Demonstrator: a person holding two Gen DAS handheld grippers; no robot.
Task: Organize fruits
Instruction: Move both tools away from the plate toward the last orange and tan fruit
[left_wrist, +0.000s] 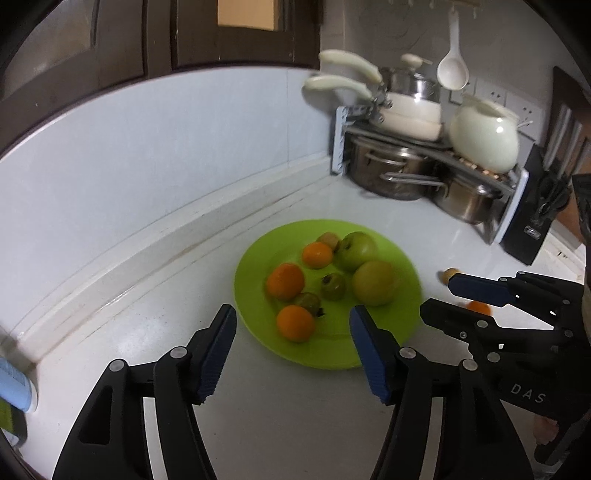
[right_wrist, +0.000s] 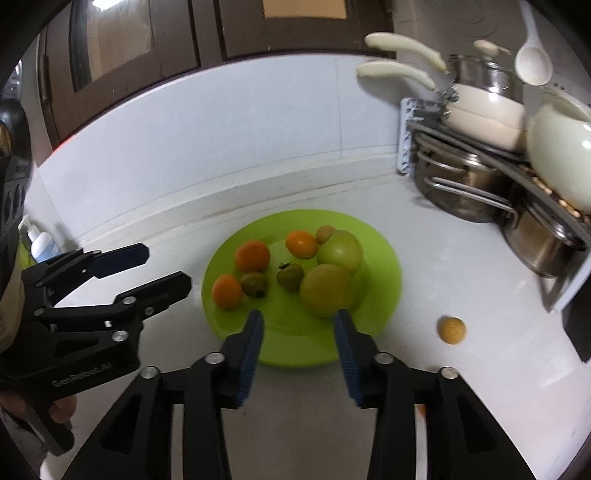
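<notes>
A lime-green plate (left_wrist: 255, 328) (right_wrist: 295, 347) sits on the white counter. It holds three oranges (left_wrist: 285, 280), two green apples (left_wrist: 373, 282) and two small dark-green fruits (left_wrist: 333, 286). A small tan fruit (left_wrist: 328, 239) lies at the plate's far side. My left gripper (left_wrist: 291, 314) (right_wrist: 168, 267) hovers open at the plate's near-left edge, nothing between its blue pads. My right gripper (right_wrist: 298, 315) (left_wrist: 437, 295) is open over the plate's near rim, empty, just short of the nearer apple (right_wrist: 327, 290). A small yellow fruit (right_wrist: 451, 330) and an orange (left_wrist: 479, 307) lie loose on the counter to the right.
A rack of steel pots (left_wrist: 391, 173) and white cookware (left_wrist: 484, 136) fills the back right corner, with a white ladle (left_wrist: 452, 72) hanging above. A black knife block (left_wrist: 532, 218) stands at the right. A pump bottle (right_wrist: 40, 242) stands at the far left by the wall.
</notes>
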